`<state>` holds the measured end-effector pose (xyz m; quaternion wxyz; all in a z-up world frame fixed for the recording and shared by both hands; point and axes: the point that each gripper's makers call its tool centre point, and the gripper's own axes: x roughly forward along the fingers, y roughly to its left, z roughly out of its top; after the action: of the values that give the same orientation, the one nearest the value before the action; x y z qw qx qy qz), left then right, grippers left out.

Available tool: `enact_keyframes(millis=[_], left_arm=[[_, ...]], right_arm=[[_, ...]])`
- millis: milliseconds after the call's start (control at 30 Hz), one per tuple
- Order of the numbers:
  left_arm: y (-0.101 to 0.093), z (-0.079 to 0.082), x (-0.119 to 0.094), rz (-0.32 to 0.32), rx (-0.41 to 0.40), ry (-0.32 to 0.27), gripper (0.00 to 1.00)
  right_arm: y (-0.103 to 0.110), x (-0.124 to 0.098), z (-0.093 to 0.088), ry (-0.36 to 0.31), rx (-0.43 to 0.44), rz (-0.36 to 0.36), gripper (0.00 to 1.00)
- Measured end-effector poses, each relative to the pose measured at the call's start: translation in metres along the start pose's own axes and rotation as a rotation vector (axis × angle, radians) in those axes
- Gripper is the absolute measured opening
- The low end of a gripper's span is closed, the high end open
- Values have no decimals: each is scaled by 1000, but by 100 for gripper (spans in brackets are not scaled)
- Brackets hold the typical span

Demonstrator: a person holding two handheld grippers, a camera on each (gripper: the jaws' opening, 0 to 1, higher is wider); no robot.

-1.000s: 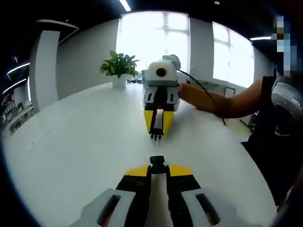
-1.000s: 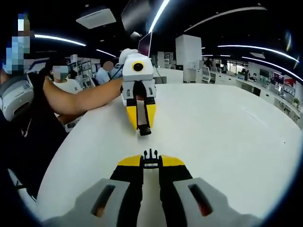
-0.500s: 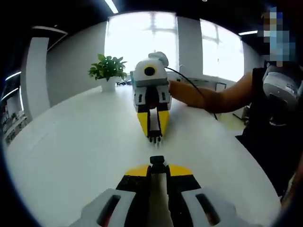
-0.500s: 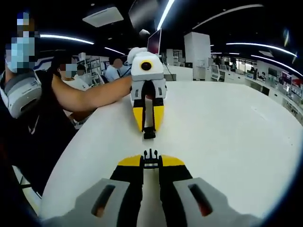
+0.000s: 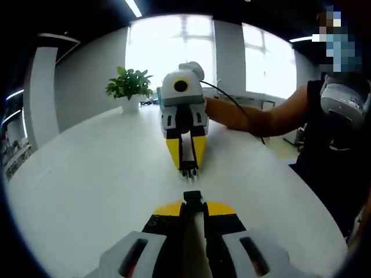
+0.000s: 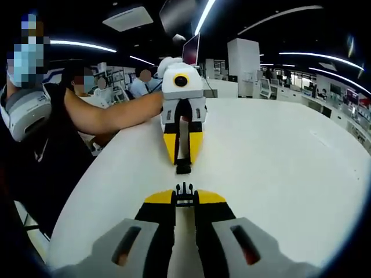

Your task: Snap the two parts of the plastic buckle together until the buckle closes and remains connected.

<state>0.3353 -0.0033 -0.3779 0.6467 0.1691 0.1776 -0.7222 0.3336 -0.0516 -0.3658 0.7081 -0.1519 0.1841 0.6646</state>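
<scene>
So a big white table (image 5: 75, 191) fills most of both views. A person's arm (image 6: 110, 116) reaches over its edge. Far back on the table stands a small green plant (image 5: 128, 86) in a white pot.

Two grippers face each other, tip to tip, just above the table. The left gripper (image 5: 193, 200) has its yellow jaws squeezed tight on the socket half (image 5: 193, 198) of a black plastic buckle. From the other side, that same socket half (image 6: 183, 165) sticks out of the left gripper's tips. The right gripper (image 6: 184, 193) has its jaws squeezed tight on the pronged half (image 6: 184, 190), with its little prongs pointing forward. The same pronged half (image 5: 189, 171) hangs from the right gripper's tips in the left gripper view.

Both halves are lined up and near each other, but a small gap sits between them. They are not touching.
</scene>
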Motion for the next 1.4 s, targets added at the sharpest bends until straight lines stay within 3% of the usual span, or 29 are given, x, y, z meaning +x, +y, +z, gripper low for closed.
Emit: enact_keyframes(millis=[400,1400], left_arm=[[3,1,2,21,36,-4,11],[3,2,6,5,11,-15,11]], right_arm=[[-2,3,-2,11,-5,-13,11],[-4,9,-2,14,-49,-18,10]])
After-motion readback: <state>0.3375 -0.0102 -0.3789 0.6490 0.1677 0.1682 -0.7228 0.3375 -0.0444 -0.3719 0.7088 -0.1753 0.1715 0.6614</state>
